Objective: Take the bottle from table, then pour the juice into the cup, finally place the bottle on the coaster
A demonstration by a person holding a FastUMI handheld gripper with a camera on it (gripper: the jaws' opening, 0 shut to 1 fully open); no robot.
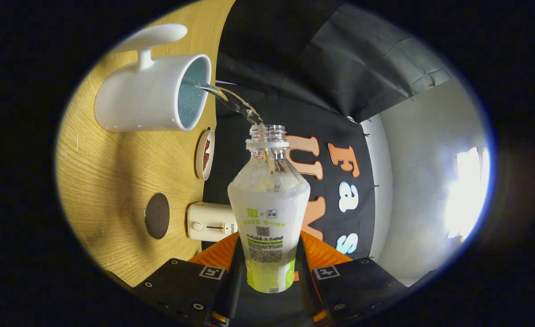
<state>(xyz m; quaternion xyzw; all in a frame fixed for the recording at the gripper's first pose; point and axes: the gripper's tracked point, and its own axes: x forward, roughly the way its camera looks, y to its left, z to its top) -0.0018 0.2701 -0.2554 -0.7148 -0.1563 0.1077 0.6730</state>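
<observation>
A: Currently, what does the gripper [269, 272] hold?
B: Both fingers clamp the bottle [268, 213], tipped so juice [231, 101] arcs into the cup [151, 97].
A: Technique?
B: Keep the mouth near the rim, tilt gradually. The coaster [157, 215] lies near the toaster [210, 221].

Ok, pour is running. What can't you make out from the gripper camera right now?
- Level in the cup: the rim faces sideways, so only part of its blue inside shows.
- Juice left in the bottle: its label and frosted wall hide it.
- Finger contact: the gripper is shut on the bottle, but the bottle's body hides the pads.
- Small dish beyond the cup: seen edge-on, contents unclear.
- Coaster: foreshortened, surface detail too small.
</observation>
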